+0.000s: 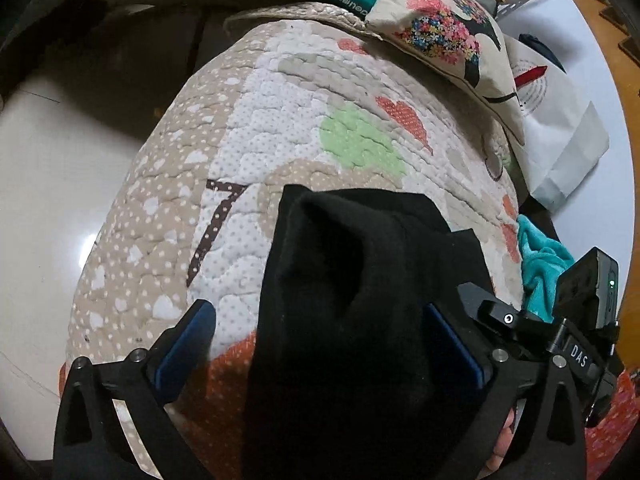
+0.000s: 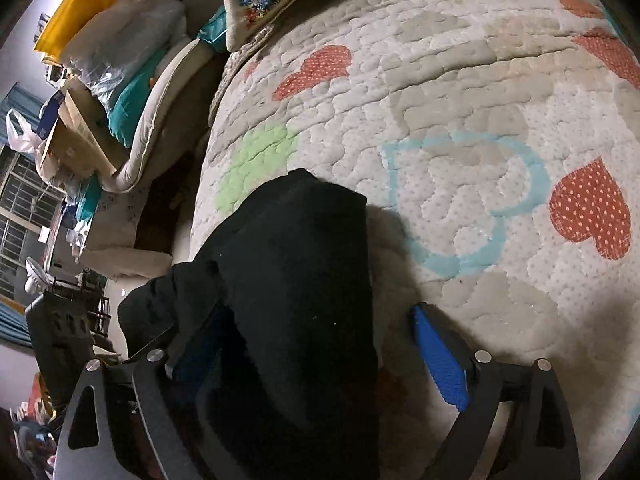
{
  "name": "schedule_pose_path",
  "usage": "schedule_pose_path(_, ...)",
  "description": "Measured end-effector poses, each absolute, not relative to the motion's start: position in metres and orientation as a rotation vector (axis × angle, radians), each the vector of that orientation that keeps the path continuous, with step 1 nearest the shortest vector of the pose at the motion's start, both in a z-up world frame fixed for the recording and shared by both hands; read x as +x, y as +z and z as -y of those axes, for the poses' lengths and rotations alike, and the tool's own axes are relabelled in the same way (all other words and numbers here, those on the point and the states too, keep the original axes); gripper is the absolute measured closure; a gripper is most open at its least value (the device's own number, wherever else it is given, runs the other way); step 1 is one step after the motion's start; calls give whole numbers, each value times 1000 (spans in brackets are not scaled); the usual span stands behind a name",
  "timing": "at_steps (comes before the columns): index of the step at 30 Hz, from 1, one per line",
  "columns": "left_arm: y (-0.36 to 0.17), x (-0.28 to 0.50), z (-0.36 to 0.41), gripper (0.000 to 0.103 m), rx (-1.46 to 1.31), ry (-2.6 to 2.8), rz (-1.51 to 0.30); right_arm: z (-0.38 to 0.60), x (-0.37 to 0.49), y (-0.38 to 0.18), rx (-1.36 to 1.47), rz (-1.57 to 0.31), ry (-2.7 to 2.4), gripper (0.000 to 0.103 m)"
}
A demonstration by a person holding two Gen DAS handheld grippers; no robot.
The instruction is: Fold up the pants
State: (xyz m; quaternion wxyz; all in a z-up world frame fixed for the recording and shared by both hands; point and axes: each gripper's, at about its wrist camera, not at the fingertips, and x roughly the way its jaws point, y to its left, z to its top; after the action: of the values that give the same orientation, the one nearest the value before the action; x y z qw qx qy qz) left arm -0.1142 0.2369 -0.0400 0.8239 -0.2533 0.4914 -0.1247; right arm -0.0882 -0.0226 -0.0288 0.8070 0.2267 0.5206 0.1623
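The left gripper [image 1: 316,344] is shown with its jaws spread wide; the black pants [image 1: 352,300] lie between the blue pads [image 1: 184,352], but a strip of quilt is visible between the left-hand pad and the cloth, so no pinch is being applied. The right gripper [image 2: 320,356] is likewise held wide: its right-hand pad [image 2: 440,364] stands clear of the pants [image 2: 296,280], with bare quilt between them, while the other pad is partly covered by a fold of black cloth and its contact cannot be judged. Both grippers are angled downward toward the bed, which suits setting cloth down or reaching for an edge; which of the two is in hand cannot be told.

The pants are seen bunched into a narrow, thick bundle resting on the quilted bedspread [image 2: 460,112], near its edge, with one end raised into a soft peak ahead of the left gripper. Being dark and limp, the layers are hard to separate by eye, and slumping is to be expected once support is withdrawn.

Further out, a flowered cushion [image 1: 444,28] is propped at the far side of the bed, a teal cloth [image 1: 540,264] is crumpled beside the right gripper's body, and stacked boxes and bags [image 2: 92,80] are seen beyond the mattress.
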Motion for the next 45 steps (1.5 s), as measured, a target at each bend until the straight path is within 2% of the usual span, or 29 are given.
schedule_pose_path(2, -38, -115, -231, 1, -491, -267, -1063, 22, -91, -29, 490, -1107, 354, 8)
schedule_pose_path(6, -36, -121, -225, 20, -489, -273, -1062, 17, -94, -29, 483, -1107, 350, 9)
schedule_pose_path(8, -34, -123, -221, 23, -472, -273, -1059, 11, -96, -28, 466, -1118, 360, 9)
schedule_pose_path(11, -35, -125, -220, 22, -472, -272, -1042, 10, -98, -30, 482, -1120, 366, 9)
schedule_pose_path(15, -39, -125, -218, 9, -482, -296, -1011, 15, -99, -32, 517, -1111, 374, 9)
schedule_pose_path(18, -38, -125, -212, 8, -446, -288, -1004, 16, -99, -33, 516, -1109, 384, 10)
schedule_pose_path(19, -37, -124, -210, 11, -428, -286, -1014, 16, -100, -32, 514, -1107, 390, 14)
schedule_pose_path(20, -35, -124, -208, 23, -418, -294, -1020, 16, -100, -32, 513, -1109, 396, 25)
schedule_pose_path(21, -33, -124, -207, 37, -420, -311, -1025, 16, -101, -32, 511, -1111, 391, 30)
schedule_pose_path(22, -30, -125, -206, 42, -432, -334, -1033, 17, -102, -31, 515, -1113, 397, 40)
schedule_pose_path(23, -27, -125, -206, 56, -447, -358, -1039, 18, -103, -29, 522, -1112, 408, 49)
schedule_pose_path(24, -25, -125, -206, 60, -457, -373, -1044, 18, -104, -26, 519, -1112, 413, 52)
schedule_pose_path(26, -20, -124, -208, 63, -474, -383, -1043, 15, -104, -19, 491, -1110, 422, 61)
schedule_pose_path(32, -16, -103, -216, 64, -591, -426, -1065, 9, -98, 7, 428, -1076, 424, 70)
schedule_pose_path(39, 14, -64, -200, 64, -626, -462, -995, 19, -72, 46, 395, -995, 388, 71)
schedule_pose_path(45, 15, -21, -181, 63, -637, -476, -980, 32, -37, 59, 364, -968, 333, 71)
